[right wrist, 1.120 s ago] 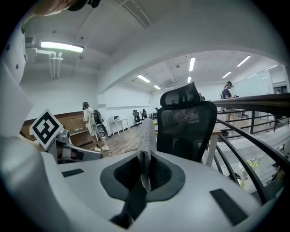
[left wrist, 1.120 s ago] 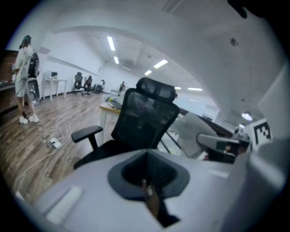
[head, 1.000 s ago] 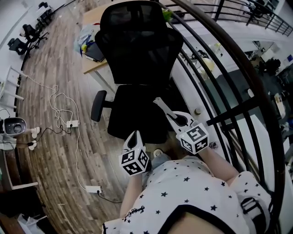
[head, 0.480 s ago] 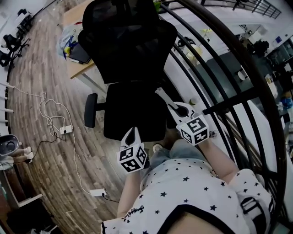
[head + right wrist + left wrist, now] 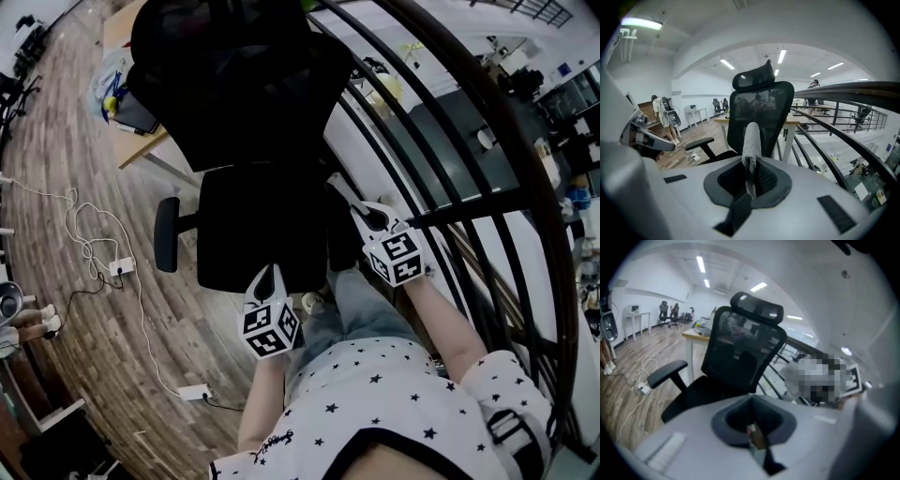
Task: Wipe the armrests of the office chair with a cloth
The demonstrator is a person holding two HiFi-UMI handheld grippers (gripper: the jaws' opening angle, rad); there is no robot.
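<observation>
The person has closed in on the office chair [image 5: 239,112] over the last second: its seat now lies just ahead of both grippers, and the whole chair sits further left in the head view than it did. The railing [image 5: 441,206] runs along the right.

The right gripper [image 5: 367,217] is pinching the cloth [image 5: 751,140], a pale grey folded strip that stands up out of its closed jaws and points toward the chair back. It hovers at the chair's right side, beside a dark shape that is probably the right armrest [image 5: 340,248], though I cannot tell whether the cloth touches it.

The left gripper [image 5: 266,281] has its jaws pressed together with nothing of the task between them, and it hangs over the near edge of the seat. The left armrest [image 5: 167,234] stands well apart on the far left, above the wooden floor [image 5: 75,141].

Judging by this, the approach is nearly over and wiping has not started; the right armrest looks like the first target.
</observation>
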